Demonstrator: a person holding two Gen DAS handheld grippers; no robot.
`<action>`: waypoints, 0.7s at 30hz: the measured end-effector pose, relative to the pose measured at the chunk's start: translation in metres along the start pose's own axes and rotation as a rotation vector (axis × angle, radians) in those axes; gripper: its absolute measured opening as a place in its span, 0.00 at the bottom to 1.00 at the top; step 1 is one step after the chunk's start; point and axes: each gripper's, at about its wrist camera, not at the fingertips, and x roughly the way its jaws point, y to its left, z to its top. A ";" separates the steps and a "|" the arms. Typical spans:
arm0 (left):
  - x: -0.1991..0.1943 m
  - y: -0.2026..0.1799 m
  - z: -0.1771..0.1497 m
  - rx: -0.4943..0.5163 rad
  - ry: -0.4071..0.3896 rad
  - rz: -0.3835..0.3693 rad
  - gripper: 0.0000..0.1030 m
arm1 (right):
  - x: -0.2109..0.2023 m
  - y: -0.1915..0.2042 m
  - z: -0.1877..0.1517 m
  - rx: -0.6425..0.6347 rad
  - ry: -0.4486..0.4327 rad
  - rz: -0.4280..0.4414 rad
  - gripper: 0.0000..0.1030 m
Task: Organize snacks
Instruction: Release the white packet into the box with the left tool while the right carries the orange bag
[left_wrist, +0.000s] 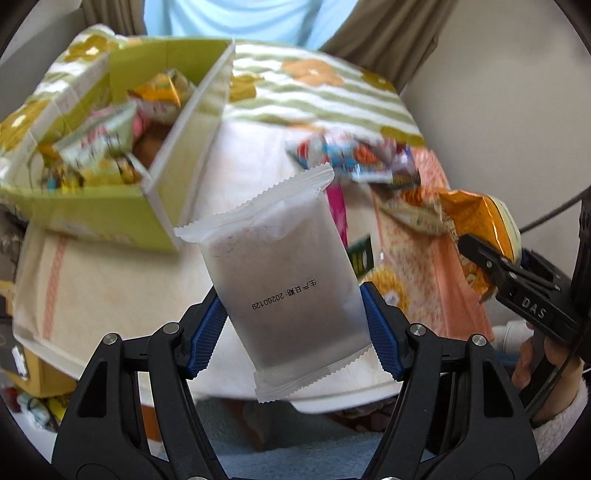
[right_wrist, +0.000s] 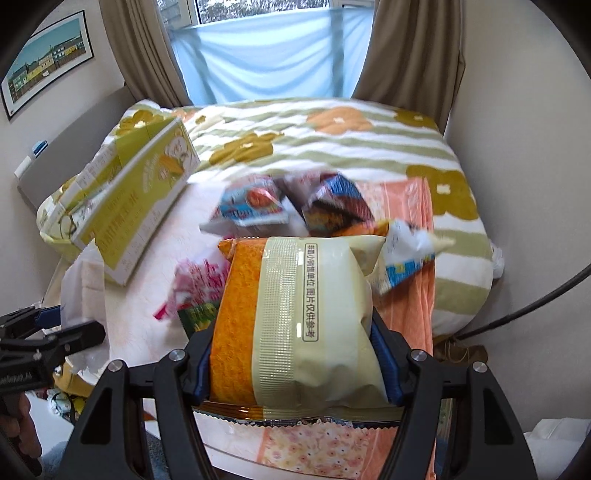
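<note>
My left gripper (left_wrist: 293, 325) is shut on a frosted white snack packet (left_wrist: 284, 280) with a printed date, held above the bed. The green cardboard box (left_wrist: 110, 214) with several snack packs inside lies to its upper left. My right gripper (right_wrist: 291, 354) is shut on an orange and cream snack bag (right_wrist: 295, 321). That bag also shows in the left wrist view (left_wrist: 480, 221) at the right, in the right gripper (left_wrist: 480, 254). The box (right_wrist: 136, 206) lies at the left in the right wrist view. Loose snack packs (right_wrist: 295, 206) lie mid-bed.
A striped flowered blanket (right_wrist: 332, 147) covers the far bed, an orange towel (right_wrist: 406, 229) its right side. Curtains (right_wrist: 410, 48) and a window stand behind. The left gripper (right_wrist: 55, 332) shows at the left edge in the right wrist view. Clutter lies on the floor at left (left_wrist: 33, 387).
</note>
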 end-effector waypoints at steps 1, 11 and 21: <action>-0.006 0.004 0.009 0.014 -0.020 0.003 0.66 | -0.001 0.003 0.003 0.009 -0.009 0.003 0.63; -0.045 0.064 0.089 0.040 -0.137 -0.013 0.66 | -0.017 0.073 0.059 -0.004 -0.137 0.023 0.63; -0.059 0.176 0.140 0.010 -0.129 0.036 0.66 | 0.005 0.177 0.118 -0.045 -0.191 0.109 0.63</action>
